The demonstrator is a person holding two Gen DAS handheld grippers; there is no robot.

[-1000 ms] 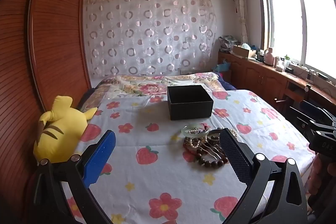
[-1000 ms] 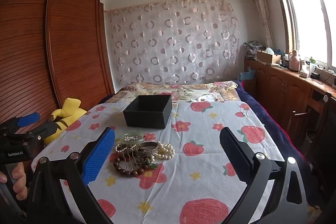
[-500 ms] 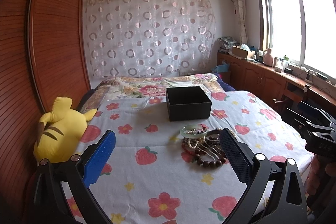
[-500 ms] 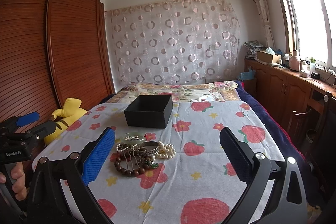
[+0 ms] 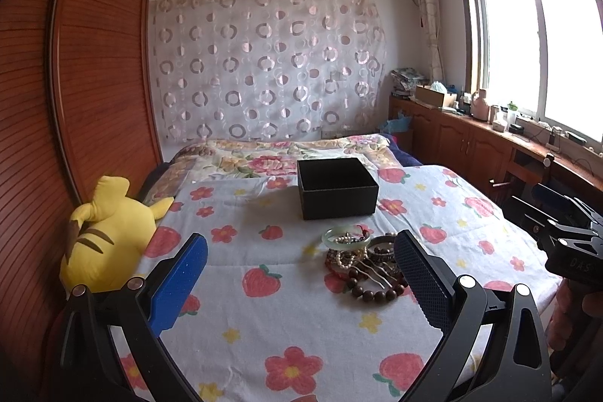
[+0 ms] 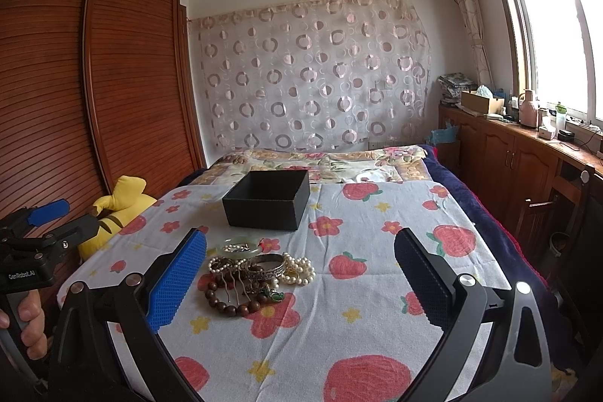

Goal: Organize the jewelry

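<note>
Hidden/unclear: jewelry pile point(image 6: 256, 274) is tangled, pieces overlap, exact count can't be told. In left wrist view the L claw's right finger point(image 5: 418, 274) cuts off the pile's 3 o'clock edge. Box interior floor is only partly seen; what shows is dark and bare.
Counts: 1 black box point(image 6: 267, 200); 1 pale green bangle point(image 6: 241, 247); 1 silver cuff point(image 6: 265, 266); 1 dark wooden bead bracelet point(image 6: 230, 304); 1 metal hair comb point(image 6: 235, 283); pearl strands point(image 6: 299, 270), at least 2, not sure.
Box: open top, no lid on it, sits on flowered bed sheet point(image 6: 358, 307) at 12 o'clock of the pile, near but apart.
Pile: lies on sheet; bangle at its 12 o'clock end, wooden beads at 6, pearls at 3.
L claw point(image 5: 301, 281): fingers spread wide, nothing between, held above sheet; pile at approx 2 o'clock of its gap.
R claw point(image 6: 301, 281): also spread wide, empty; pile sits just inside its blue left finger point(image 6: 177, 281), around 10 o'clock.
Other: yellow plush point(image 5: 105, 236) at bed's 9 o'clock edge by wardrobe point(image 5: 56, 100).
</note>
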